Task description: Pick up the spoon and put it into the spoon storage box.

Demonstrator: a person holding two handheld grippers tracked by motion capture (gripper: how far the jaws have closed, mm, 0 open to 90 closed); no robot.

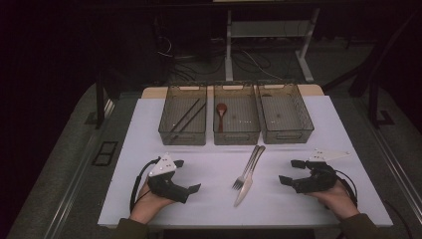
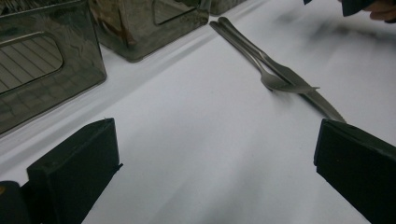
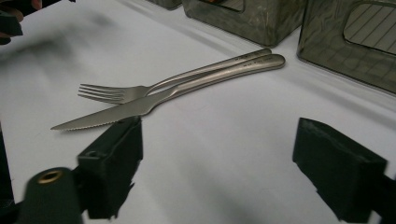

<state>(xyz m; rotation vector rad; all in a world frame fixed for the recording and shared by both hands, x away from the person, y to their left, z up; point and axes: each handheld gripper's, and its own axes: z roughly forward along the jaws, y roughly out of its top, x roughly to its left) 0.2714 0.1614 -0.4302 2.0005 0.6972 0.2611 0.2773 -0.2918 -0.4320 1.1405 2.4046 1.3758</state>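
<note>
A steel fork (image 1: pixel 243 176) and a steel knife (image 1: pixel 245 192) lie side by side on the white table (image 1: pixel 278 209), handles touching and pointing toward the bins. My left gripper (image 1: pixel 187 175) rests left of them, open and holding nothing. My right gripper (image 1: pixel 289 172) sits to their right, also open and holding nothing. In the left gripper view the fork (image 2: pixel 270 80) and knife (image 2: pixel 323 103) lie ahead of the open jaws (image 2: pixel 212 140). In the right gripper view the knife (image 3: pixel 107 115) tip lies just beyond the left jaw, the fork (image 3: pixel 107 92) behind it, and nothing is between the jaws (image 3: pixel 217 140).
Three translucent bins stand in a row at the back. The left bin (image 1: pixel 182 135) holds dark chopsticks (image 1: pixel 189 114), the middle bin (image 1: pixel 237 137) a brown spoon (image 1: pixel 221 111), and the right bin (image 1: pixel 288 135) looks bare. Dark floor and table legs lie beyond.
</note>
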